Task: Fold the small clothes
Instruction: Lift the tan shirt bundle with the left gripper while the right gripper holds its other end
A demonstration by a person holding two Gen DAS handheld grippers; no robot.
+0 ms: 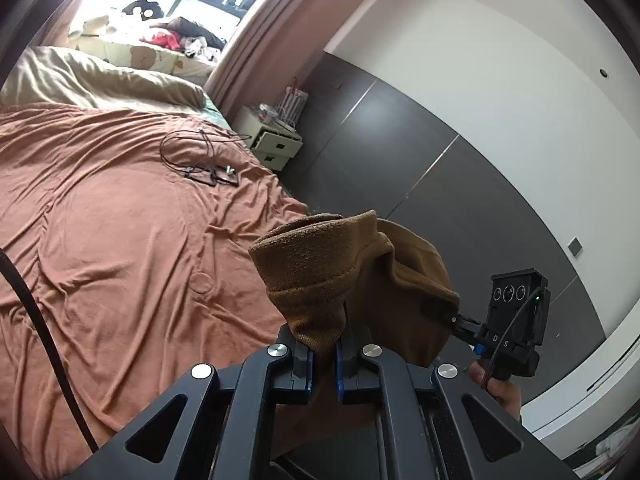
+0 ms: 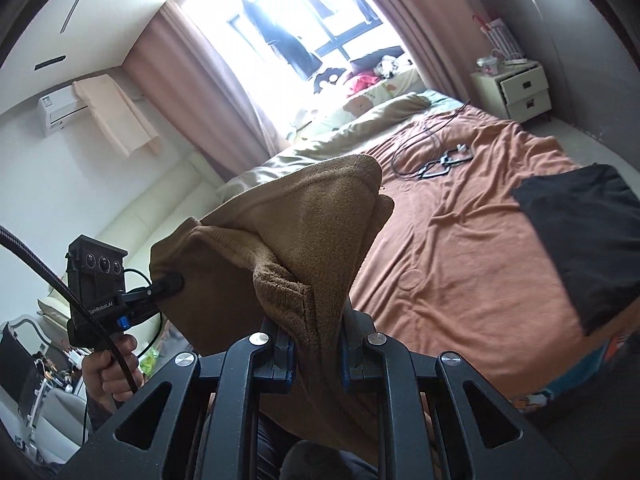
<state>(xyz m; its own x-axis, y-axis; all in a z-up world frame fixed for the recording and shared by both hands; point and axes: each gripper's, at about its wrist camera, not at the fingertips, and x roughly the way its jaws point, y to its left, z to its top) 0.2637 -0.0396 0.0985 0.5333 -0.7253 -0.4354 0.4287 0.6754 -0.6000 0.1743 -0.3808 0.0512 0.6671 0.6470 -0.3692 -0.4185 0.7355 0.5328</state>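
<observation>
I have the brown garment [image 1: 352,276] lifted clear above the bed [image 1: 120,240], stretched between both tools. My left gripper [image 1: 324,356] is clamped on one edge and my right gripper [image 2: 316,356] on another. A black cloth [image 2: 580,240] lies flat on the bed's rust-coloured cover, with a tangle of cables [image 1: 200,156] further up.

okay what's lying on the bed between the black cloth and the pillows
In the right wrist view, a loop of black cables with small dark devices lies on the orange bedspread, between the black cloth and the beige pillows. The rest is bare, wrinkled sheet.
</observation>
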